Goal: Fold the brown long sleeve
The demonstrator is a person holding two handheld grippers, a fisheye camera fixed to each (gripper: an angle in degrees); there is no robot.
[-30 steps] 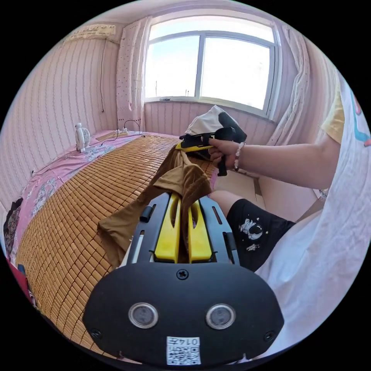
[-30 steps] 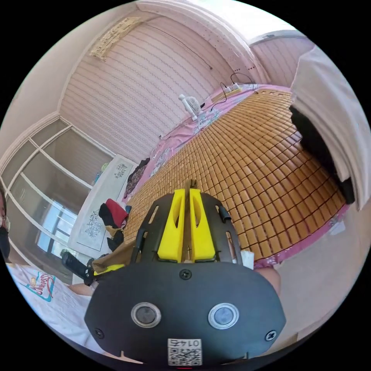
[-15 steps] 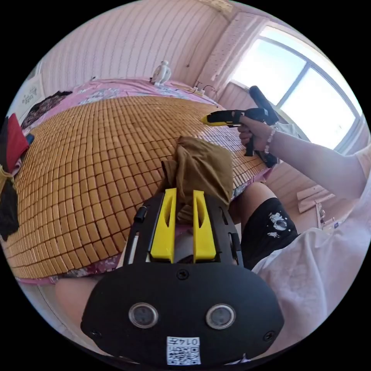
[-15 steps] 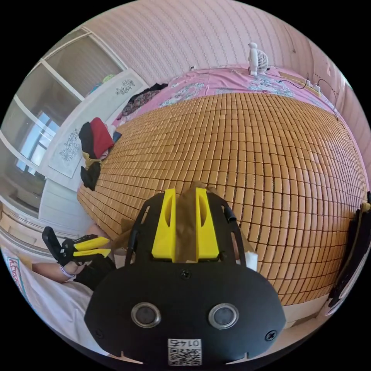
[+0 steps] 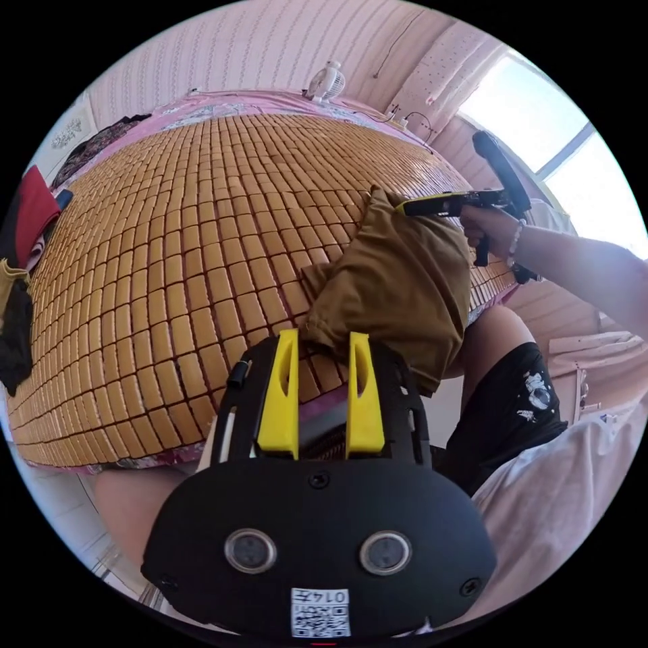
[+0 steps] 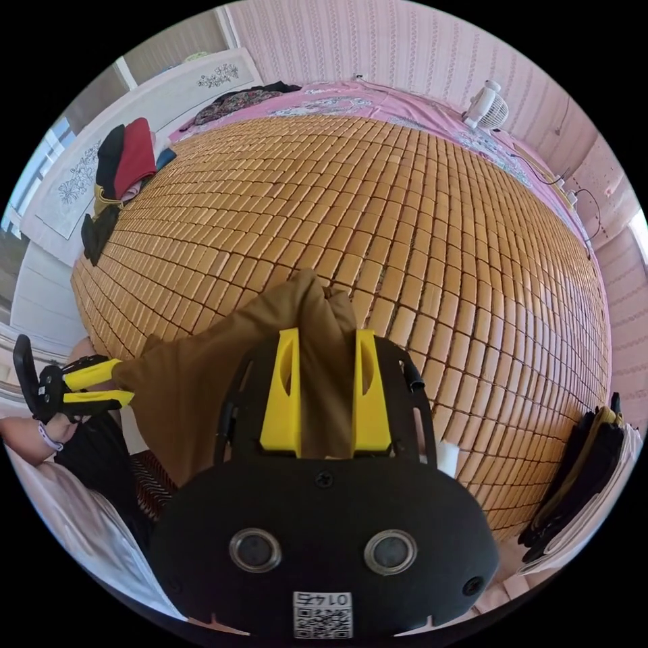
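Note:
The brown long sleeve (image 5: 398,290) lies bunched on the bamboo mat (image 5: 182,223) at the bed's near edge, and part of it hangs over that edge. My left gripper (image 5: 323,335) is open, its tips just short of the garment's hem, with mat showing in the gap. In the right gripper view the left gripper (image 6: 125,383) also shows its jaws apart beside the cloth. My right gripper (image 6: 327,334) is open wide, and a fold of the brown long sleeve (image 6: 202,371) lies loose between its jaws. A hand holds the right gripper (image 5: 405,208) at the garment's far corner.
A small white fan (image 5: 329,77) and a power strip stand at the mat's far side. A pile of red and black clothes (image 6: 125,158) sits at one end, dark clothes (image 6: 580,466) at the other. The person's leg in black shorts (image 5: 513,405) is against the bed edge.
Both grippers have gone from shut on the garment to open. The brown long sleeve, held up in the air before, now lies on the mat at the bed edge.

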